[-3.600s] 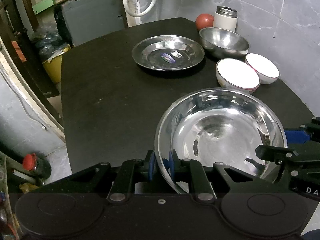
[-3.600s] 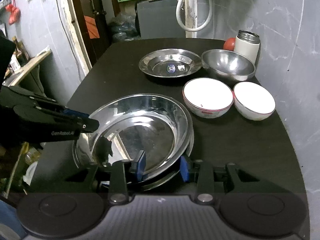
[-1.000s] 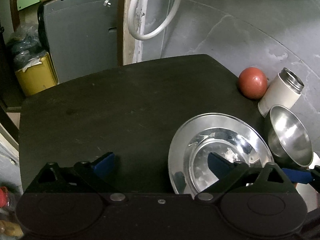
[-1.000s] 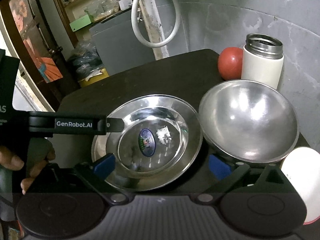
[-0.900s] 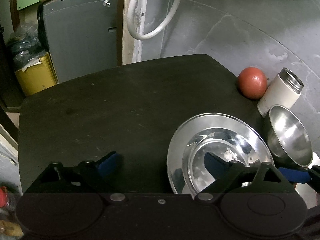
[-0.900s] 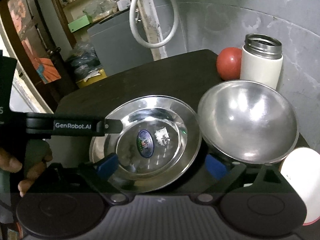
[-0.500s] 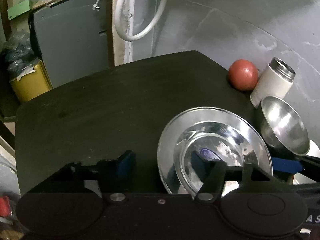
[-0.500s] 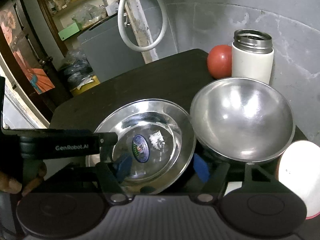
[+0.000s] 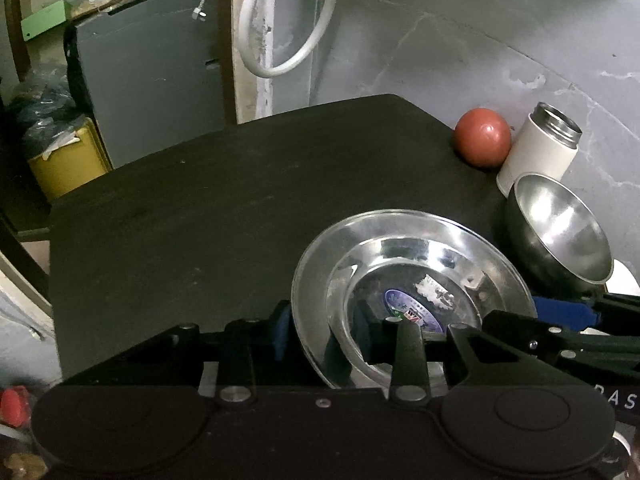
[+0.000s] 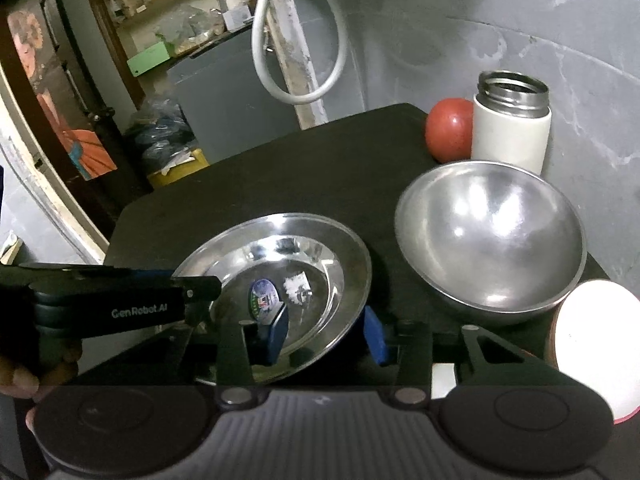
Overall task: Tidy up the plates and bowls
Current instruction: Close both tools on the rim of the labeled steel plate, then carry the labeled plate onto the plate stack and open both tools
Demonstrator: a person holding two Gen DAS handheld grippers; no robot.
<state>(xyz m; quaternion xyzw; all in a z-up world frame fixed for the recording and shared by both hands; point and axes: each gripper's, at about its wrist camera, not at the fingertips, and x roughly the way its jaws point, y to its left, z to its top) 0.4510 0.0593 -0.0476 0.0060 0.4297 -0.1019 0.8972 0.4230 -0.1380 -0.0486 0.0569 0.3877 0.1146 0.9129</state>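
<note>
My left tongs [image 9: 322, 330] straddle the near-left rim of the shallow round steel plate with a blue sticker in its well [image 9: 412, 284], one blue pad outside the rim and one inside. The jaws are narrowed around the edge, but I cannot tell whether the pads bite yet. My right tongs [image 10: 326, 330] sit on the near-right edge of the same plate [image 10: 280, 280], one pad over the well, the other just outside the rim, with a visible gap, so they read as not yet clenched.

The plate rests on the black table [image 9: 200, 208], beside the deep steel bowl [image 10: 490, 240]. It seems to sit nested in a second, wider steel plate, whose rim shows as a band around it in the left view. A white bowl with a red rim [image 10: 596, 352] is at the right edge, and a red ball [image 10: 450, 134] and a white flask with a steel neck [image 10: 510, 124] stand at the back.

My guess is that I am taking hold of the plate to shift it. I should close both tongs squarely on the rim before any lift, since thin polished steel slips easily. Raise both sides together and keep it level. Stay clear of the deep bowl, whose edge is close to my right pad.
</note>
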